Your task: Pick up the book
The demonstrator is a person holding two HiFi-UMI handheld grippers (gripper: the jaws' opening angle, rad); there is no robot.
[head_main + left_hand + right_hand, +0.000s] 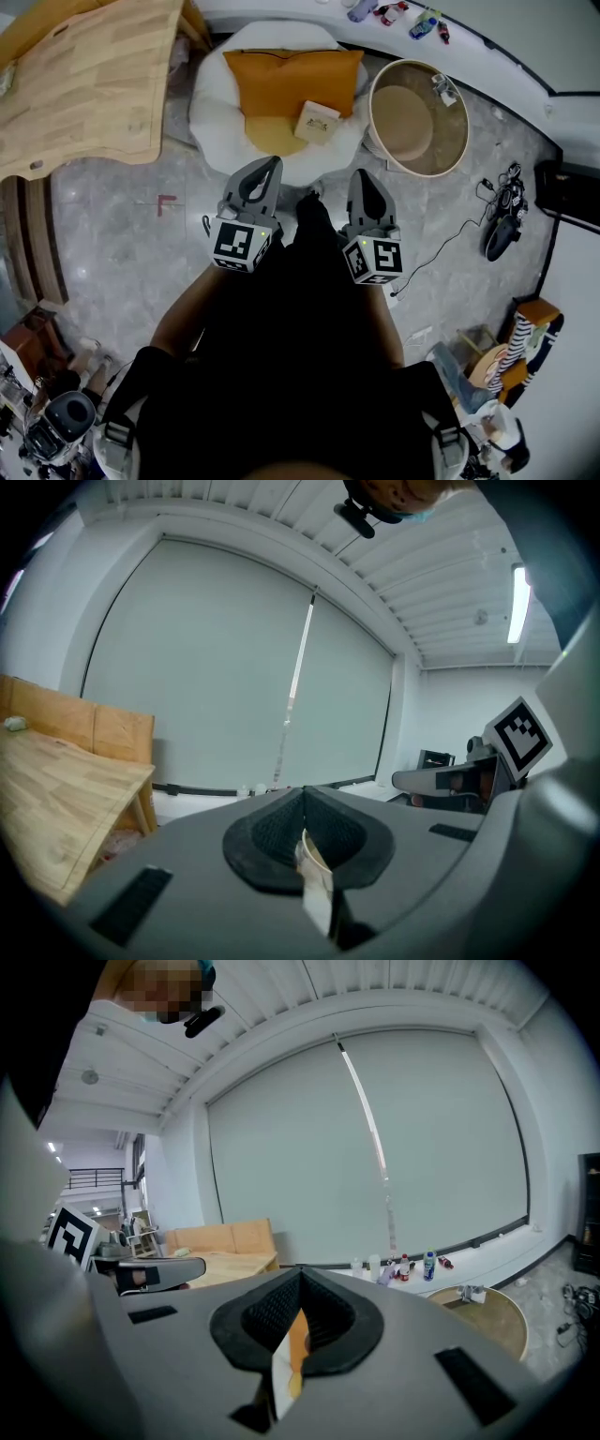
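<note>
The small cream square book point(317, 122) lies on the orange fabric cushion point(291, 80) of a white fluffy round seat point(212, 117), at twelve o'clock from both claws and well apart from them. The left gripper point(266, 171) has its dark jaws pressed together on nothing. At its three o'clock, the right gripper point(364, 180) is likewise closed tight and empty. A round beige rimmed table point(412, 141) stands at the seat's three o'clock.
</note>
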